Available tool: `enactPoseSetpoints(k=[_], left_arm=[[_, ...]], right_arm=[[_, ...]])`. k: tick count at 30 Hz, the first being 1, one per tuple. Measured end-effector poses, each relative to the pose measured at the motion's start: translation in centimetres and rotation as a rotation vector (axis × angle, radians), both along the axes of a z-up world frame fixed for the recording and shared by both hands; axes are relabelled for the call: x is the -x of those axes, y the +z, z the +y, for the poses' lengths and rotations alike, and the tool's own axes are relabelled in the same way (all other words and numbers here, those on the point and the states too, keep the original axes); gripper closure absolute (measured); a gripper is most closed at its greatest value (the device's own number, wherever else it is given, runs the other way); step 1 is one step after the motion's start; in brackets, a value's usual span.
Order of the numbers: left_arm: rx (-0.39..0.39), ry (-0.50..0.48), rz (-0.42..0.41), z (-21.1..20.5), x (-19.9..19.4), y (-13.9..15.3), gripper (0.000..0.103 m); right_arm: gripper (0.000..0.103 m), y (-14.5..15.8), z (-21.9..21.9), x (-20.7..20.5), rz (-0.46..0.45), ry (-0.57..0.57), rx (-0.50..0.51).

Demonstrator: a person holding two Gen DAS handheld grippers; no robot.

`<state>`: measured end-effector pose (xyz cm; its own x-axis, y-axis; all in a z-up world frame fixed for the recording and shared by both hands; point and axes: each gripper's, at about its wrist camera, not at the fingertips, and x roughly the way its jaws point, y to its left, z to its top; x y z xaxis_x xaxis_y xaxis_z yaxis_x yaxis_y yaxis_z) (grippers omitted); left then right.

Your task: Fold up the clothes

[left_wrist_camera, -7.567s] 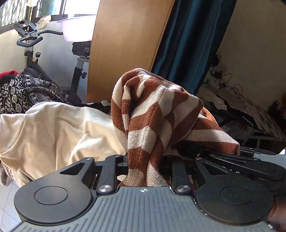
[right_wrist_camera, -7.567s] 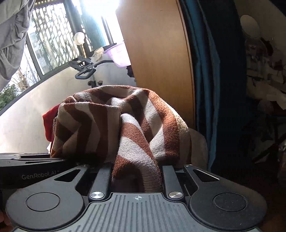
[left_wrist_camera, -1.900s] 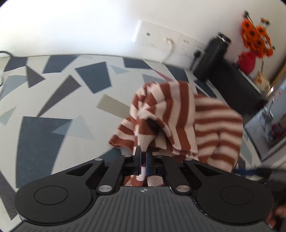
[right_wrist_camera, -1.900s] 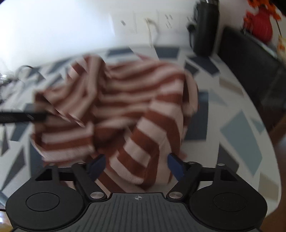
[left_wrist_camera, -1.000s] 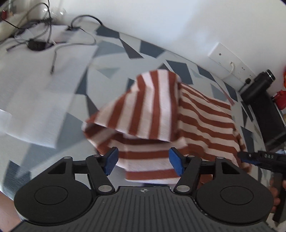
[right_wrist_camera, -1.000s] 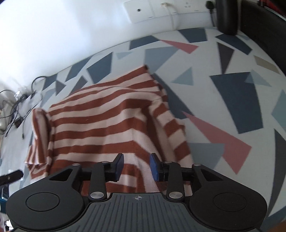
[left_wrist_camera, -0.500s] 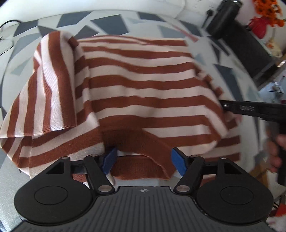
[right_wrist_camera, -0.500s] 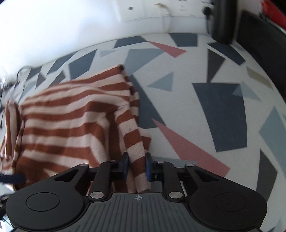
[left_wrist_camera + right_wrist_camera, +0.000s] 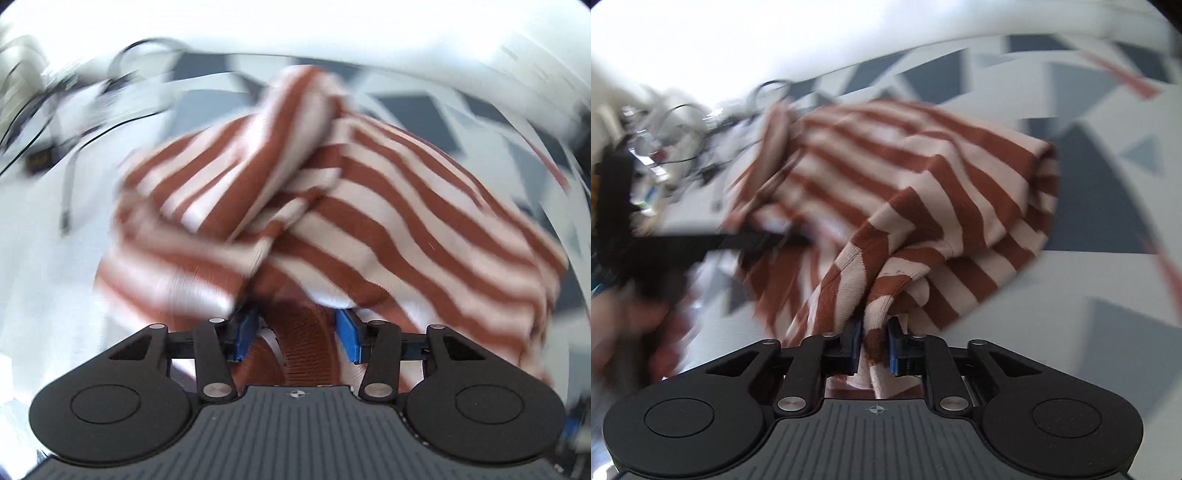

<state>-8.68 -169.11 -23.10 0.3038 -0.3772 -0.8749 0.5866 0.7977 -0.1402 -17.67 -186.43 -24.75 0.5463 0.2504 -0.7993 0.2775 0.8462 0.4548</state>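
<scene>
Sweater [image 9: 923, 192], striped knit, lies bunched on the patterned worktop [image 9: 1108, 280]. Right claw [image 9: 874, 345] pinches its edge; left claw [image 9: 295, 334] stands partly open around a ribbed band. Soft and floppy, probably best gripped at hems.

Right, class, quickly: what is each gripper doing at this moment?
Left gripper: open, its fingers apart either side of the striped sweater's brown hem.
Right gripper: shut on a fold of the sweater.
</scene>
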Motion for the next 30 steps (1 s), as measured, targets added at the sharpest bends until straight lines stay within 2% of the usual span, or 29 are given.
enactPoseSetpoints(k=[2,4,5,9,12,15,20,22,23,25,27,30], left_arm=[[0.013,0.035,-0.011,1.2,-0.7,0.7,0.043],[0.026,0.071,-0.021,2.3,-1.4,1.4,0.035],[0.032,0.088,-0.026,2.9,-1.7,1.7,0.034],[0.04,0.059,0.03,1.7,0.7,0.9,0.033],[0.046,0.034,0.074,0.7,2.6,0.2,0.02],[0.052,0.009,0.118,-0.4,4.5,-0.5,0.018],[0.064,-0.03,0.18,-2.0,7.4,-1.4,0.015],[0.075,-0.049,0.184,-2.6,7.8,-1.3,0.012],[0.062,-0.064,0.173,-3.0,8.1,-1.3,0.008],[0.029,-0.095,0.146,-3.9,8.7,-1.5,0.007],[-0.024,-0.106,0.108,-4.7,8.8,-2.0,0.007],[-0.072,-0.126,0.029,-5.8,8.9,-2.4,0.01]], right_arm=[[0.071,0.8,0.5,-0.3,-0.011,0.028,0.045],[0.066,2.1,-0.6,0.4,-0.048,-0.003,0.096],[0.063,2.5,-1.6,0.7,-0.065,-0.034,0.105],[0.062,2.2,-6.2,1.4,-0.047,-0.173,0.141],[0.061,0.8,-8.2,0.3,0.019,-0.202,0.244],[0.061,-0.2,-8.2,-1.0,0.047,-0.195,0.33],[0.058,-0.7,-6.8,-2.6,0.046,-0.124,0.405],[0.063,-0.8,-6.3,-3.2,0.044,-0.113,0.414],[0.075,-0.8,-6.3,-3.3,0.04,-0.114,0.404],[0.089,-0.8,-6.2,-3.3,0.034,-0.102,0.404],[0.094,-0.6,-6.3,-3.0,0.035,-0.095,0.437],[0.099,0.0,-7.0,-2.0,0.039,-0.153,0.484]])
